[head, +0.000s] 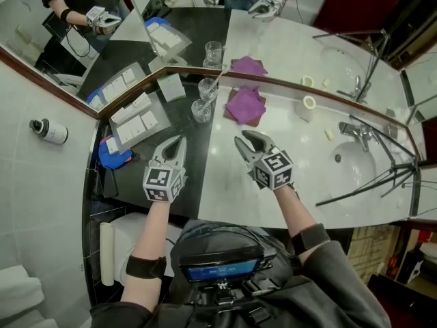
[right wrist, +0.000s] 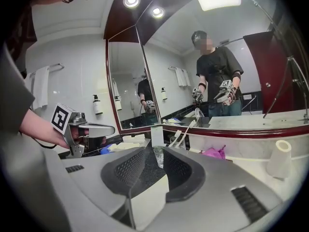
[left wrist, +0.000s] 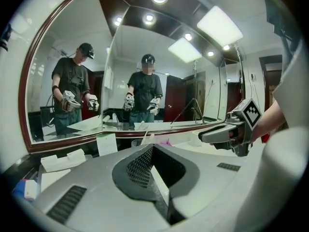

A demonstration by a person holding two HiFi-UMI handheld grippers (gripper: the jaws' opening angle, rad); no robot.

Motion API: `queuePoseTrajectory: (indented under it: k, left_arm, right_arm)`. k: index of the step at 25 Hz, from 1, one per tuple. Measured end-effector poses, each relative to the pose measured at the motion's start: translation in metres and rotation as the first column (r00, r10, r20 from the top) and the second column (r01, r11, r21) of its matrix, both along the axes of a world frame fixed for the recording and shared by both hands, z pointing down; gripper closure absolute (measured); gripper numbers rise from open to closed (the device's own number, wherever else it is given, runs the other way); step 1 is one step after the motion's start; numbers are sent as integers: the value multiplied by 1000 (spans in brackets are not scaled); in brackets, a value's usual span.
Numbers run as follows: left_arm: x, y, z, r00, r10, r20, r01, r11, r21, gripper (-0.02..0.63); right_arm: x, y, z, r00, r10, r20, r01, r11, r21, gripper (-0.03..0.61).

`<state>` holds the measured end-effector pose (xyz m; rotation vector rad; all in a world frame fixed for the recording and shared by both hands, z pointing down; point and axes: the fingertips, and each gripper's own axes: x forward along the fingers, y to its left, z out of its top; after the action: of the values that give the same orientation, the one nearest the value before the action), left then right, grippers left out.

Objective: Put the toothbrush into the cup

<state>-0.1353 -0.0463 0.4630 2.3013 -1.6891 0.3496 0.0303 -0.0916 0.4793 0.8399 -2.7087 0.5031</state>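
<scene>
Two clear glass cups stand at the back of the counter by the mirror. A white toothbrush (head: 214, 84) leans out of the far cup (head: 207, 89), and the near cup (head: 202, 110) is empty. In the right gripper view the toothbrush (right wrist: 187, 129) stands in the far cup (right wrist: 179, 140), behind the empty cup (right wrist: 158, 156). My right gripper (head: 243, 139) hangs open over the white counter, well short of the cups, with nothing between its fingers. To its left, over the dark counter, my left gripper (head: 179, 141) is shut and empty. Its closed jaws fill the left gripper view (left wrist: 152, 149).
A purple cloth (head: 244, 104) lies right of the cups. A tray of white packets (head: 136, 118), a blue packet (head: 113, 153) and a small card (head: 171, 86) sit at the left. At the right are a white roll (head: 308, 106), the faucet (head: 355, 132), the sink (head: 358, 164) and tripod legs (head: 382, 178).
</scene>
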Motion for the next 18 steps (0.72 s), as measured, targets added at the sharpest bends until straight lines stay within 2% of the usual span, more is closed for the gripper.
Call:
queuePoseTrajectory:
  k: [5, 10, 14, 18]
  left_arm:
    - [-12, -6, 2, 1000, -20, -5, 20, 1000, -7, 614]
    - [-24, -12, 7, 999, -35, -7, 35, 999, -10, 614]
    - [-31, -22, 12, 999, -39, -23, 39, 999, -10, 614]
    - [-34, -32, 20, 999, -22, -26, 22, 1000, -13, 614]
  right_arm:
    - [-23, -22, 11, 1000, 7, 22, -6, 999, -34, 430]
    - [-49, -60, 29, 994, 70, 90, -59, 991, -116, 414]
    - [-70, -90, 47, 976, 156, 151, -122, 969, -215, 416]
    - [-86, -109, 73, 949, 247, 197, -176, 931, -320, 415]
